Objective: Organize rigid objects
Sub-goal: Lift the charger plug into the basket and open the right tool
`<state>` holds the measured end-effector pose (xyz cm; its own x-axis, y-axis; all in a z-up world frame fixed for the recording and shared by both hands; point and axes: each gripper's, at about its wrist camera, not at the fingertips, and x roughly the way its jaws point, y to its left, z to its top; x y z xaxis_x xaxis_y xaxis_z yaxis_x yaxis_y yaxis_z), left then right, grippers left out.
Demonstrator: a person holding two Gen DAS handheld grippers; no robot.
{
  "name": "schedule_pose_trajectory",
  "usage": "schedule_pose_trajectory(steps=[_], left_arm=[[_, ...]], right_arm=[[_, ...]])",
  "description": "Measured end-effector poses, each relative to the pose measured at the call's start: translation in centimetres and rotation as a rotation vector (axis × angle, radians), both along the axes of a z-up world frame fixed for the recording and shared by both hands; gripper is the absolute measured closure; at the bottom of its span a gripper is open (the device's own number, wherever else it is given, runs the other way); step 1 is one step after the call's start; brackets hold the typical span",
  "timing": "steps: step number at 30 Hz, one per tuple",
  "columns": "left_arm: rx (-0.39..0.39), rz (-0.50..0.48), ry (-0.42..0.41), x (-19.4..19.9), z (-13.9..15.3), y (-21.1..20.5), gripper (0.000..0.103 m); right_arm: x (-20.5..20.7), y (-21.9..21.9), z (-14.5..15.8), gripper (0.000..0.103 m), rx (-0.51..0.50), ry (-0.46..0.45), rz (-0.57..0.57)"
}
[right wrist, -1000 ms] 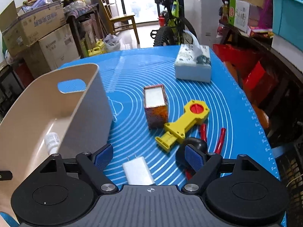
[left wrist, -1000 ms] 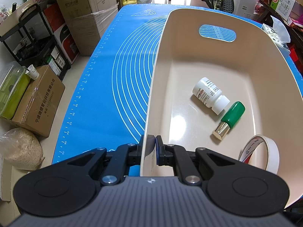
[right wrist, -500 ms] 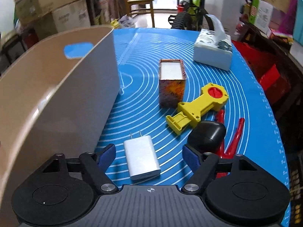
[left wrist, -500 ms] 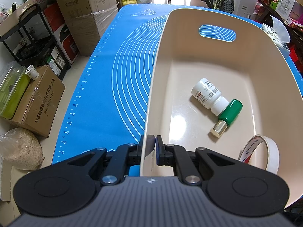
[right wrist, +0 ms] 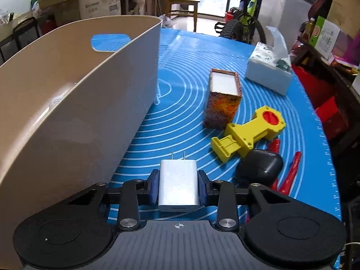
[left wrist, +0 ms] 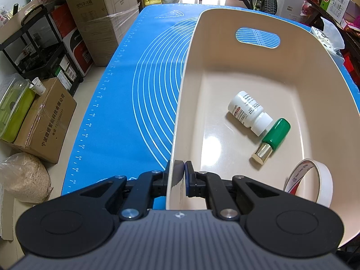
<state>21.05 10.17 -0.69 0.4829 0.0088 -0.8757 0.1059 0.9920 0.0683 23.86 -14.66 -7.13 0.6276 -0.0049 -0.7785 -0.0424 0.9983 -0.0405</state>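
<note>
My left gripper (left wrist: 180,168) is shut on the near left rim of the beige bin (left wrist: 303,51). Inside the bin lie a white pill bottle (left wrist: 247,112), a green bottle with a gold cap (left wrist: 272,140) and a roll of white tape (left wrist: 315,182). My right gripper (right wrist: 178,184) is shut on a white plug charger (right wrist: 178,183), prongs pointing forward, low over the blue mat (right wrist: 191,72). The bin's outer wall (right wrist: 74,117) stands just left of it.
On the mat right of the bin: a patterned box (right wrist: 222,100), a yellow toy tool (right wrist: 249,132), a black case (right wrist: 258,166), red-handled pliers (right wrist: 290,171) and a tissue box (right wrist: 267,69). Cardboard boxes (left wrist: 45,121) and shelves stand on the floor to the left.
My right gripper dropped lower, moved forward around the white charger and closed on it. The left gripper kept its hold on the bin rim; the bin's contents barely shifted.
</note>
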Motion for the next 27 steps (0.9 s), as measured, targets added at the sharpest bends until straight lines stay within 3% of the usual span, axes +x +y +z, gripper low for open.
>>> schedule_pose_trajectory(steps=[8,16,21,27], left_arm=[[-0.004,0.005,0.001,0.0,0.0,0.1,0.092],[-0.004,0.007,-0.003,-0.1,-0.1,0.1,0.092],[-0.001,0.000,-0.010,-0.2,0.0,0.0,0.093],[0.002,-0.005,-0.011,-0.2,0.0,0.0,0.093]], right_arm=[[-0.8,-1.8,2.2,0.060,0.048,-0.056,-0.107],[-1.8,-2.3,6.4,0.060,0.092,-0.198,-0.161],[-2.9,-1.2,9.1,0.060,0.129,-0.293,-0.156],[-3.5,1.7,10.7,0.060,0.147,-0.331,-0.089]])
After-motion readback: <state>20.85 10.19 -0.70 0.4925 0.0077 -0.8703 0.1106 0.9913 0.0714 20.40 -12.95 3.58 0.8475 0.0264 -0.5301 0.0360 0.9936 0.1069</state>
